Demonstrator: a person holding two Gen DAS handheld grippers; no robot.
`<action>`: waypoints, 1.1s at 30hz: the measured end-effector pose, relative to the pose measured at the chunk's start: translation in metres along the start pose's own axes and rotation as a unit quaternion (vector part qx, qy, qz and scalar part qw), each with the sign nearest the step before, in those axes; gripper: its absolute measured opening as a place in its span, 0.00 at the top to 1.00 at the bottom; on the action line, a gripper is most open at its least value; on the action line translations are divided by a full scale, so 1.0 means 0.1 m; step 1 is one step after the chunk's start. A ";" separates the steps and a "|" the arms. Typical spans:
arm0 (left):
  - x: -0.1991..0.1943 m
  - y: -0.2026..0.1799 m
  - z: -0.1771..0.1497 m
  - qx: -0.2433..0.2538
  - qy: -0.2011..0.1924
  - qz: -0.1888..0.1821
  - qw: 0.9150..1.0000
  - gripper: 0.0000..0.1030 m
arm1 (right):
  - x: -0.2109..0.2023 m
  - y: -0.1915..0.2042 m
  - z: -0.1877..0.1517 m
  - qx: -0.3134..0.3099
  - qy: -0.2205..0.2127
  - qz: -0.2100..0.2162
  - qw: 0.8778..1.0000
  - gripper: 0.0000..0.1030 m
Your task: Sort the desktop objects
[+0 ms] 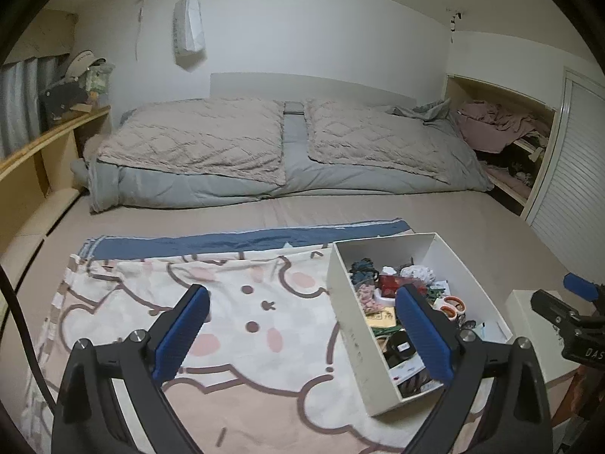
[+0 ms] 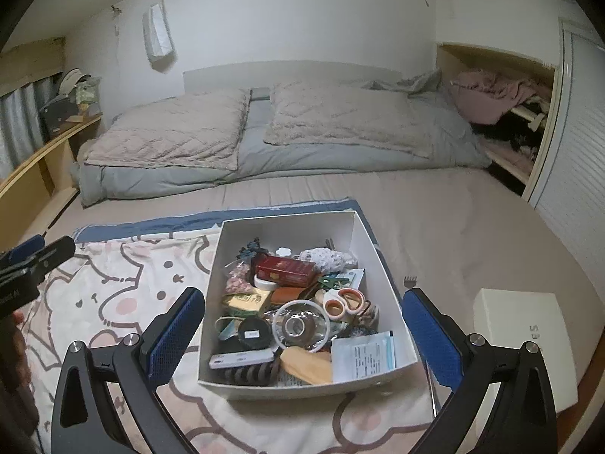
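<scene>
At the far left, a wooden shelf [image 1: 56, 132] is seen along the wall, with a cap [image 1: 81, 62] on top of it. A cartoon-printed blanket [image 1: 234, 317] is spread over the near part of the bed [image 1: 340, 208], and above it the left gripper [image 1: 302, 325] is held with its jaws spread wide and nothing between its blue pads [image 1: 181, 333] – only blanket and the box's left wall are seen in the gap.

Right of the blanket's middle, a white cardboard box [image 2: 211, 287] is set on the blanket, open at the top and crowded with small things: a red carton [image 2: 287, 269], orange-handled scissors [image 2: 346, 302], a roll of clear tape [image 2: 300, 327], a black round tin [image 2: 253, 335] and a folded leaflet [image 2: 363, 355], among others too jumbled to name.

The right gripper [image 2: 302, 325] is held over that box, its jaws likewise wide apart and empty – the box is framed between the pads without being touched.

Further right, a white box lid [image 2: 522, 325] lies on the bare sheet, apart from the box. A small fork-like piece [image 2: 410, 281] lies between them. At the far right, a louvred door [image 2: 582, 159] stands beside an alcove of clothes [image 2: 491, 94].
</scene>
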State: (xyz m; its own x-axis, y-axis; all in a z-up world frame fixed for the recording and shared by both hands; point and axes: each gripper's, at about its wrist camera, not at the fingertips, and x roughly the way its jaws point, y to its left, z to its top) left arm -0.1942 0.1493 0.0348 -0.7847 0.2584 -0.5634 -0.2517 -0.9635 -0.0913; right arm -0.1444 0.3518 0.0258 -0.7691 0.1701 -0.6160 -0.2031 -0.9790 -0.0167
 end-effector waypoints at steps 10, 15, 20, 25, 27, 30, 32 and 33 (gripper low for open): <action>-0.42 0.19 -0.17 0.026 -0.021 0.041 0.999 0.03 | -0.36 0.25 -0.19 -0.021 -0.017 0.008 1.000 0.00; -0.58 0.19 -0.27 0.030 -0.022 0.039 0.999 0.03 | -0.53 0.34 -0.29 -0.031 -0.030 0.000 0.999 0.00; -0.75 0.12 -0.38 0.049 -0.028 0.037 0.998 0.03 | -0.64 0.38 -0.40 -0.026 -0.035 0.001 0.999 0.00; -0.86 0.10 -0.46 0.053 -0.026 0.030 0.998 0.03 | -0.76 0.43 -0.50 -0.031 -0.042 -0.007 0.999 0.00; -0.88 0.09 -0.50 0.056 -0.024 0.028 0.998 0.03 | -0.79 0.43 -0.52 -0.032 -0.047 -0.011 0.998 0.00; -0.90 0.12 -0.54 0.053 -0.019 0.024 0.998 0.03 | -0.82 0.42 -0.57 -0.027 -0.048 -0.011 0.998 0.00; -0.91 0.13 -0.57 0.049 -0.016 0.021 0.998 0.03 | -0.84 0.40 -0.59 -0.023 -0.049 -0.010 0.998 0.00; -0.91 0.14 -0.58 0.049 -0.014 0.020 0.999 0.03 | -0.86 0.39 -0.61 -0.022 -0.050 -0.011 0.998 0.00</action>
State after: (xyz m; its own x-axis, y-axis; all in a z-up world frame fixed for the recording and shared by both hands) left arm -0.0935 0.1084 0.0373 -0.8105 0.2225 -0.5419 -0.2723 -0.9621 0.0121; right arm -0.0496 0.2922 0.0300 -0.8214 0.1995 -0.5343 -0.1948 -0.9786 -0.0660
